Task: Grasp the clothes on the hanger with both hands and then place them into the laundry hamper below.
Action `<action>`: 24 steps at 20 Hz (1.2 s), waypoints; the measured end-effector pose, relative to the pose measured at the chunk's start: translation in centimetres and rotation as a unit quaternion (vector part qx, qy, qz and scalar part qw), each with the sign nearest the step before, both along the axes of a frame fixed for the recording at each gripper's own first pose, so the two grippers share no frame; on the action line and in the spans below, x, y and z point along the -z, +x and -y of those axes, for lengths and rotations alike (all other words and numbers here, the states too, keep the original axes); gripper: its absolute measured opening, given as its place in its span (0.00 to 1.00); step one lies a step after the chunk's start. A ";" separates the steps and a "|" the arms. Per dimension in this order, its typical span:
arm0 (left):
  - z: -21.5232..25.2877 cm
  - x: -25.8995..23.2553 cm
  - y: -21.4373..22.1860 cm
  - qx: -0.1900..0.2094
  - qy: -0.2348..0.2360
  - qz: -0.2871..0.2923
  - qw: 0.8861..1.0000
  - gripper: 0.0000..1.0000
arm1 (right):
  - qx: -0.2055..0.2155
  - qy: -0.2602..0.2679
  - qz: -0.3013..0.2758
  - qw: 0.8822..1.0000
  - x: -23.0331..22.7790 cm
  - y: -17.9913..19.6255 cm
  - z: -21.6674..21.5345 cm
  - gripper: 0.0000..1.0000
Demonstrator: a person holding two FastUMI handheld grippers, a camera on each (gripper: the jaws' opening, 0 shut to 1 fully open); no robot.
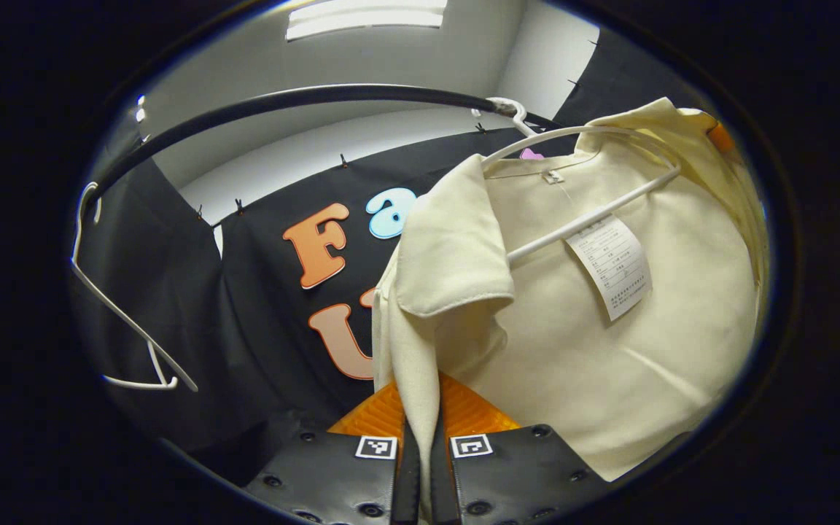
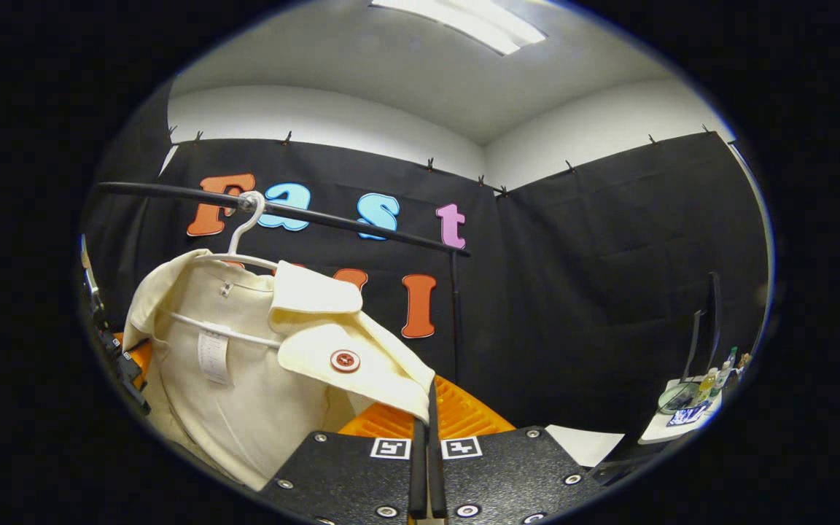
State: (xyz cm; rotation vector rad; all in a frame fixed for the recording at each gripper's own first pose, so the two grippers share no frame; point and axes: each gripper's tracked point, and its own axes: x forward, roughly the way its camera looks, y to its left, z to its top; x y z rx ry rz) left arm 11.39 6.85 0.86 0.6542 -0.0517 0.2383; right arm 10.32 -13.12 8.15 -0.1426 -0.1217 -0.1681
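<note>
Left claw (image 1: 420, 437) clamped on cream shirt (image 1: 609, 321) front edge, right claw (image 2: 426, 430) pinching its lapel, shirt on white hanger (image 2: 234, 244).

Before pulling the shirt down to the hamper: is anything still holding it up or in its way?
Yes. The cream shirt hangs on the white hanger, hooked over the black rail. The left gripper and the right gripper each pinch a front edge. No hamper is in view here.

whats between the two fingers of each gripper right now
Cream shirt fabric in both. The left gripper pinches the front edge hanging down, in the left gripper view. The right gripper pinches the buttoned flap's edge, in the right gripper view.
</note>
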 end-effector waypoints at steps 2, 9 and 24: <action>-0.7 -1.4 -0.7 -0.006 0.002 0.006 1.000 0.13 | 0.007 -0.003 0.009 1.000 -1.0 0.2 0.5 0.01; -1.1 -8.7 -2.1 -0.001 0.013 0.050 0.999 0.13 | 0.021 -0.018 0.038 0.999 -3.8 0.6 1.6 0.01; -5.6 -8.3 7.2 -0.061 -0.013 0.083 0.995 0.12 | 0.000 -0.014 0.045 0.999 -12.0 10.2 5.5 0.01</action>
